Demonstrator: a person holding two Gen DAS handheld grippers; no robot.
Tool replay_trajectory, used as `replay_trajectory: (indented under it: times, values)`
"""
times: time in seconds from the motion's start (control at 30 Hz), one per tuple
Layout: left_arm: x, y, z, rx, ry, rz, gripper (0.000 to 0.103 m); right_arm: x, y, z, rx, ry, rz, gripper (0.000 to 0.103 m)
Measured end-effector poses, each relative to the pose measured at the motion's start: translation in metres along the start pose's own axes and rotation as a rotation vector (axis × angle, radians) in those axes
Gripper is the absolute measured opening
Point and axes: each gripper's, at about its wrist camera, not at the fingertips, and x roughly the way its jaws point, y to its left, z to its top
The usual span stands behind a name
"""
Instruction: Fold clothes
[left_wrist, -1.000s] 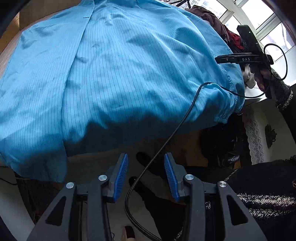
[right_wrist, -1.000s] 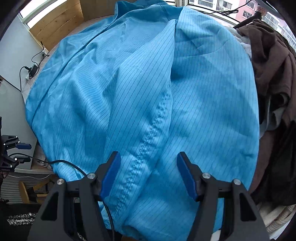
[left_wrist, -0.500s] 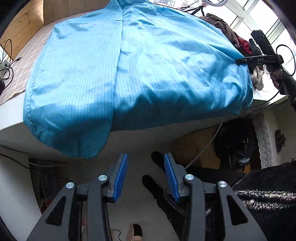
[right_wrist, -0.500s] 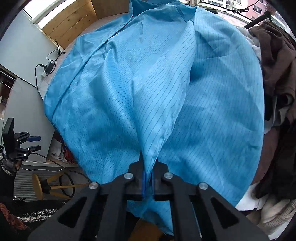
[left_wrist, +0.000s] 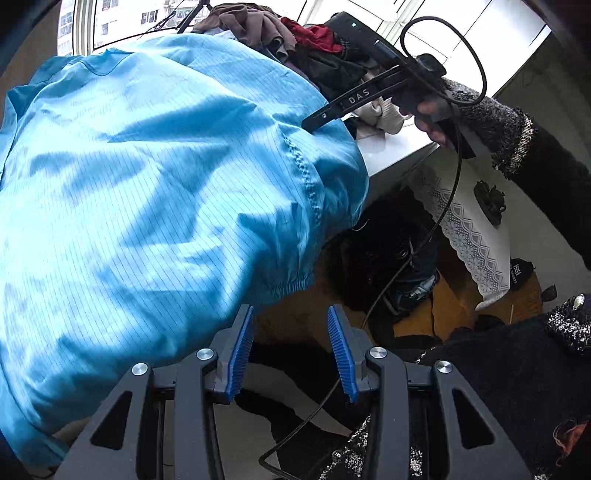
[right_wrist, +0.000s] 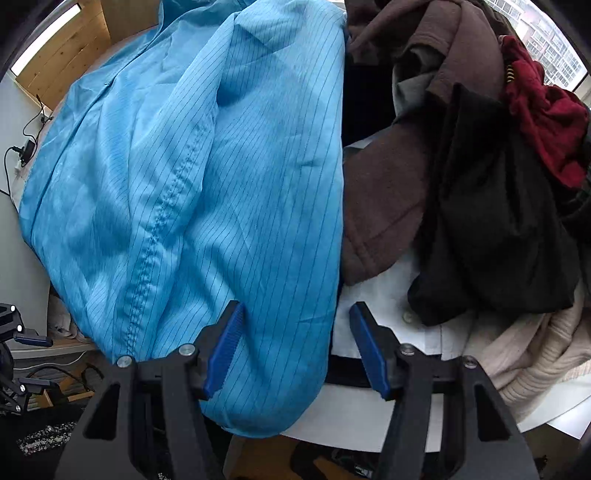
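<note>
Daylight from the windows falls across a white table (right_wrist: 373, 424) that carries the work. My blue pinstriped garment (right_wrist: 207, 192) lies spread over it, filling the left and centre of the right wrist view and most of the left half of the left wrist view. 1 panel is laid over the body along a stitched seam (right_wrist: 162, 218) that runs down the middle, and the lower edge hangs over the near rim of the table.

My right tool (right_wrist: 295, 347) sits low in its frame, its jaws opening; blue cloth lies below and between them, but the pads do not press on it, so I judge it has nothing pinched. My left tool (left_wrist: 291, 354) is at the bottom centre of its frame, spread part-way with nothing between the pads (left_wrist: 240, 350), hanging off the edge of the table just beside the elastic cuff (left_wrist: 291, 286) of the garment, over the floor.

At the right of the right wrist view sits a heap of other clothes: a brown piece (right_wrist: 384, 206), a black 1 (right_wrist: 495, 236), a dark red 1 (right_wrist: 539, 110) and a cream knit (right_wrist: 535, 354).

As I read it, folding is at an early stage: 1 side looks turned in, the sleeve and hem are still loose, no compact stack is formed, and the whole heap waits untouched.
</note>
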Motion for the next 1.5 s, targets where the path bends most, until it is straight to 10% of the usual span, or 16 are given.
replay_trajectory:
  times: [0.07,0.3,0.37,0.5,0.9,1.2,1.3,1.5]
  values:
    - [0.001,0.003,0.007,-0.001,0.008,0.014,0.039,-0.005,0.004,0.001,-0.018,-0.039,0.077,0.008]
    - [-0.003,0.022,0.026,-0.012,0.023,0.087,0.039,-0.124,-0.055,0.008,0.07,-0.261,0.146,0.006]
    - [-0.002,0.026,0.033,-0.02,0.021,0.086,0.039,-0.158,-0.098,0.017,0.169,-0.331,0.089,0.006]
    - [0.005,0.025,0.054,-0.013,0.015,0.06,0.039,-0.189,-0.13,0.027,0.169,-0.281,-0.313,0.035]
    - [0.1,-0.051,0.221,-0.015,-0.013,-0.176,0.04,-0.187,-0.107,0.053,-0.039,-0.277,-0.154,0.039]
    - [0.152,-0.052,0.257,-0.125,0.06,-0.287,0.042,-0.218,-0.149,0.072,-0.037,-0.337,-0.111,0.039]
    - [0.138,-0.056,0.257,-0.145,0.001,-0.338,0.001,-0.212,-0.151,0.085,-0.059,-0.33,-0.092,0.039]
    - [0.04,-0.059,0.233,-0.097,-0.176,-0.257,0.001,-0.179,-0.107,0.149,-0.181,-0.288,0.039,0.046]
